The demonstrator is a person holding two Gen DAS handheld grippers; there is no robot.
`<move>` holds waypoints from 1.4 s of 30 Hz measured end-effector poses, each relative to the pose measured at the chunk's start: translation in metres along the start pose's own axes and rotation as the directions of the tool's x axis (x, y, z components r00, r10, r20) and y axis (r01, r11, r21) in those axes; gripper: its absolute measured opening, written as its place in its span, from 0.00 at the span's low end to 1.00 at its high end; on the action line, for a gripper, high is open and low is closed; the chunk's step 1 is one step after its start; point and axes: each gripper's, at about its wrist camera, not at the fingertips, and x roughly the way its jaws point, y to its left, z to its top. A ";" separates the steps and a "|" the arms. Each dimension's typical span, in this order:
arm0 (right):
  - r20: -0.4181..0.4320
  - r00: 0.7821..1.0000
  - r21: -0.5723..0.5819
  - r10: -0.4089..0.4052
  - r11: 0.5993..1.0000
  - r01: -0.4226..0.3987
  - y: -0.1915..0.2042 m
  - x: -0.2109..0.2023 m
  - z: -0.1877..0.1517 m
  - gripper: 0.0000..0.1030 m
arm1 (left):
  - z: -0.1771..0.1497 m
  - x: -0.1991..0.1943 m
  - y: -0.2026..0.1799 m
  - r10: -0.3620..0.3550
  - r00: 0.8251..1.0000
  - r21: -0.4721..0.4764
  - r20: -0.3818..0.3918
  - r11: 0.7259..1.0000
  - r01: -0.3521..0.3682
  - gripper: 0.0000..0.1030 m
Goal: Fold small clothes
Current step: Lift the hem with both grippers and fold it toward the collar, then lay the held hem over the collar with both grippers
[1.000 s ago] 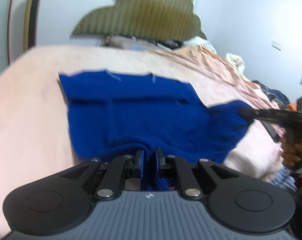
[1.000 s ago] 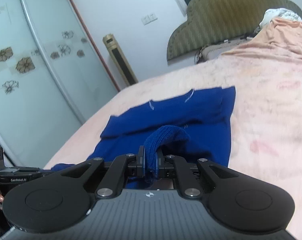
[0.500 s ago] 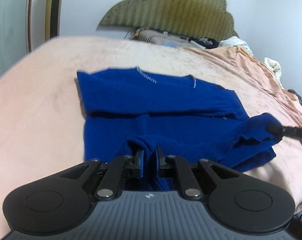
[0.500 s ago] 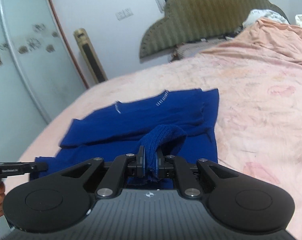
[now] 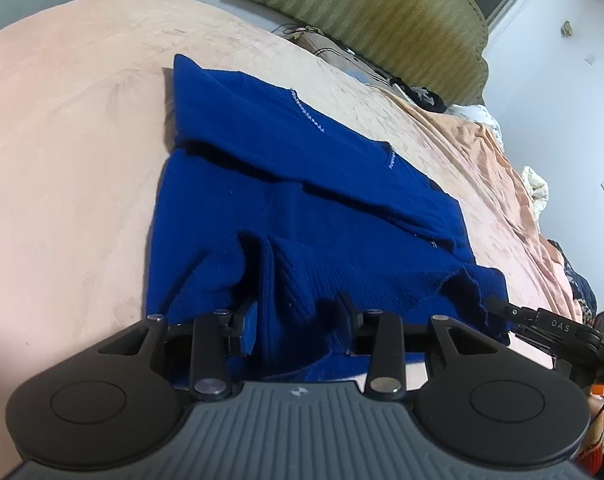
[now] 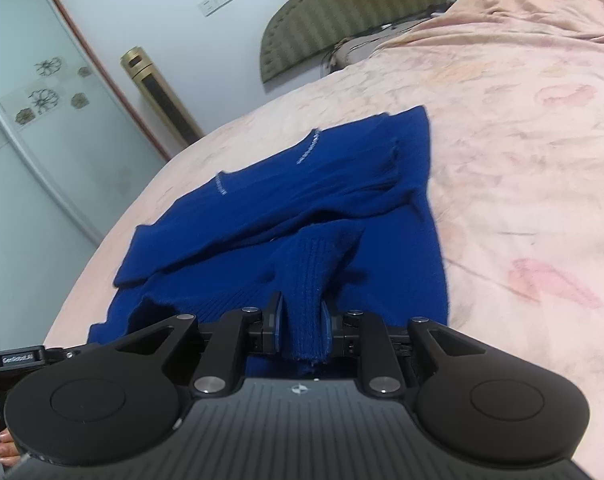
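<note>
Left gripper [image 5: 298,328] now spread over sweater [image 5: 302,216] — right gripper [image 6: 301,330] still pinching, low.

- Bare pink bedspread [image 5: 62,152] left of the blue sweater [image 5: 302,216]: open passage.
- Bedspread right of the sweater [image 6: 521,168]: open.
- Far end: green headboard [image 5: 381,12] and clutter [image 5: 421,94] block.
- Right gripper [image 5: 497,304] occupies the sweater's near-right corner.

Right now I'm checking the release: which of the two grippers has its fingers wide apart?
The left gripper: its fingers stand wide apart around the blue sweater. The right gripper has its fingers close against a ribbed fold.
</note>
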 end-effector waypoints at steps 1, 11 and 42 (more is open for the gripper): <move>0.005 1.000 -0.007 -0.002 1.000 0.002 0.002 -0.001 0.000 0.13 | -0.001 -0.001 -0.002 0.009 1.000 0.005 0.000 1.000 -0.009 0.35; 0.136 0.991 -0.082 0.017 0.997 -0.005 0.032 -0.033 0.022 0.13 | 0.006 -0.033 -0.057 0.125 0.978 0.215 0.164 0.963 -0.160 0.14; 0.305 0.944 -0.197 -0.131 0.961 0.196 0.055 -0.023 0.044 0.13 | 0.050 0.009 -0.103 0.317 0.887 0.329 0.336 0.843 -0.426 0.14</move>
